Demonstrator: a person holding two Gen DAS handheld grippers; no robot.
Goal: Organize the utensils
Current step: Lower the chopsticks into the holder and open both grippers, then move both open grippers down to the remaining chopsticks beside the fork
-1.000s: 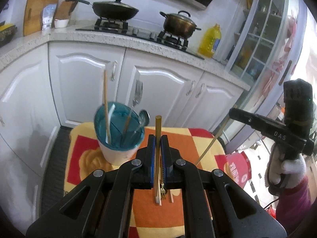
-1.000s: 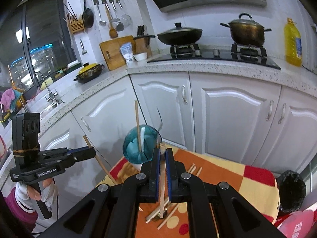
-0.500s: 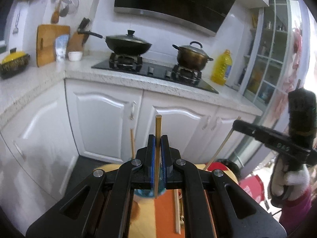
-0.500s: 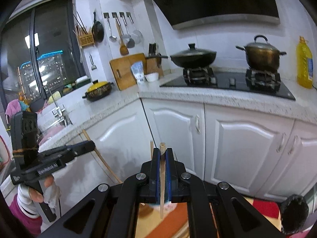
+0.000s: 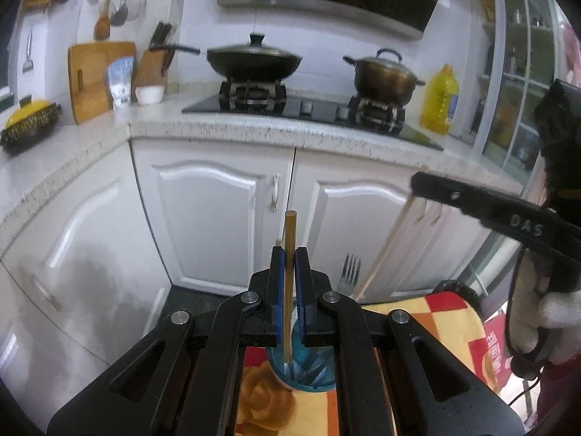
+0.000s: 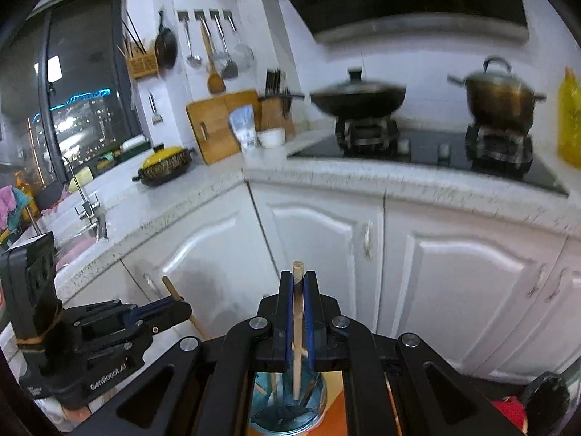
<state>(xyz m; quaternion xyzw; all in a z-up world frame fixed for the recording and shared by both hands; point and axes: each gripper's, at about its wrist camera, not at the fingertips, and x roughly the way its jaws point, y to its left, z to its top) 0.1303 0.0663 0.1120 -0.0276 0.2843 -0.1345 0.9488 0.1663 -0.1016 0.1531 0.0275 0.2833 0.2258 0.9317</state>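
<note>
In the left wrist view my left gripper [image 5: 289,254] is shut on a brown chopstick [image 5: 290,225] that stands upright, its lower end over the teal cup [image 5: 308,370] under the jaws. A fork [image 5: 350,269] sticks up from the cup. My right gripper [image 5: 417,183] reaches in from the right, holding a pale chopstick [image 5: 385,250] slanted down toward the cup. In the right wrist view that right gripper [image 6: 297,278] is shut on the pale chopstick [image 6: 297,267] above the teal cup [image 6: 287,407], which holds several utensils. The left gripper [image 6: 179,307] shows at the left.
The cup stands on a yellow, red and orange cloth [image 5: 435,312]. White cabinet doors [image 5: 218,225] and a speckled counter [image 5: 254,132] lie ahead, with a wok [image 5: 254,60], a pot [image 5: 385,80] and an oil bottle [image 5: 439,101] on top. A gloved hand [image 5: 555,312] grips the right tool.
Both grippers moved across and rose a little, each keeping its chopstick. The cup slid from ahead of the jaws to beneath them, and most of the cloth dropped out of view.
</note>
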